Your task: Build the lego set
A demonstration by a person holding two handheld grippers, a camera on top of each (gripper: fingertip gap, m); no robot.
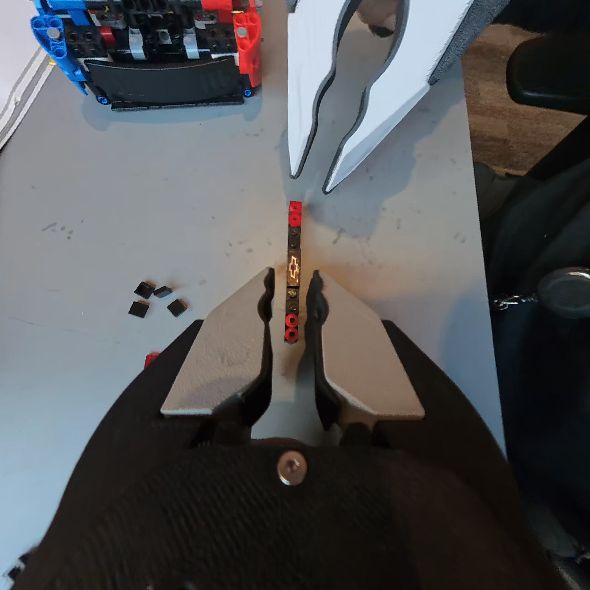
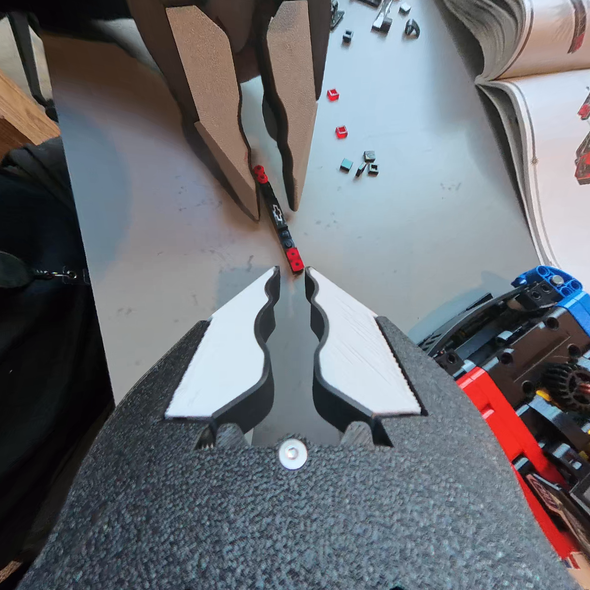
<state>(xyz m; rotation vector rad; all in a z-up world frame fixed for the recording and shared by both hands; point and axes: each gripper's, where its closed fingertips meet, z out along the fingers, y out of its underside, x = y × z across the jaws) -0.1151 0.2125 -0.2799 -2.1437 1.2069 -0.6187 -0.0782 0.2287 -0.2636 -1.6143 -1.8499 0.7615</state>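
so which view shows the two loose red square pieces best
The right wrist view. Both red square pieces lie in the open on the grey table, beyond the black tiles. The left wrist view shows only a red sliver beside the left hand-held gripper, apparently one of them, mostly hidden.

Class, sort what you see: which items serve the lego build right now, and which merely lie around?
In use: thin black-and-red strip; left hand-held gripper; right hand-held gripper; car model.
Lying about: black tiles; red tiles; open booklet.
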